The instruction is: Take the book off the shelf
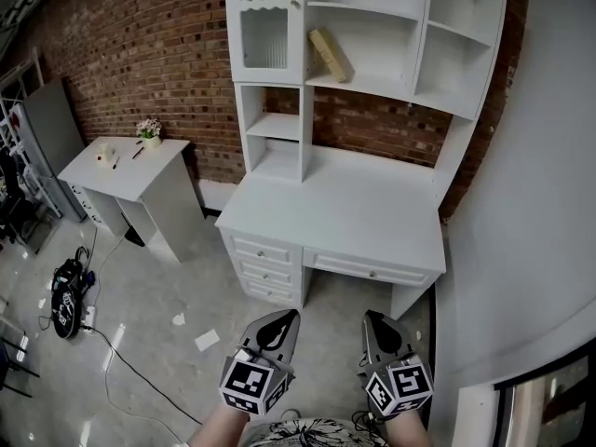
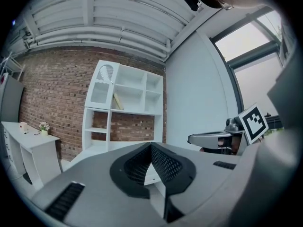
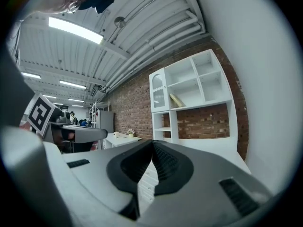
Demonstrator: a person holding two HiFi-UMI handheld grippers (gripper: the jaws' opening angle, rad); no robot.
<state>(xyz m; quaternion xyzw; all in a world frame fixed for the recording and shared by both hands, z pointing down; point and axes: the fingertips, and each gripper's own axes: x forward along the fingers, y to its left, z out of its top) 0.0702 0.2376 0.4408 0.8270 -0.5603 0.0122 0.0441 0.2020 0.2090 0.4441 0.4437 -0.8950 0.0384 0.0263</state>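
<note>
Two claws hang low, well apart from the white surface (image 1: pixel 354 214). The left claw (image 1: pixel 289 316) is clenched on nothing. The right claw (image 1: pixel 371 318) is clenched on nothing too. The book (image 1: pixel 329 55) leans tilted on the shelf (image 1: pixel 382 86) up high.

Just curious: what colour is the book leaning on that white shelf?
The slim leaning book is tan, clearest in the head view.

There's the book (image 1: pixel 330 55), leaning tilted in the shelf (image 1: pixel 372 87), middle upper compartment, above the desk (image 1: pixel 354 212). Off left, a smaller desk (image 1: pixel 112 166) carries a flower pot (image 1: pixel 150 134). Before the desk, left gripper (image 1: pixel 282 318) beside right gripper (image 1: pixel 373 320).
</note>
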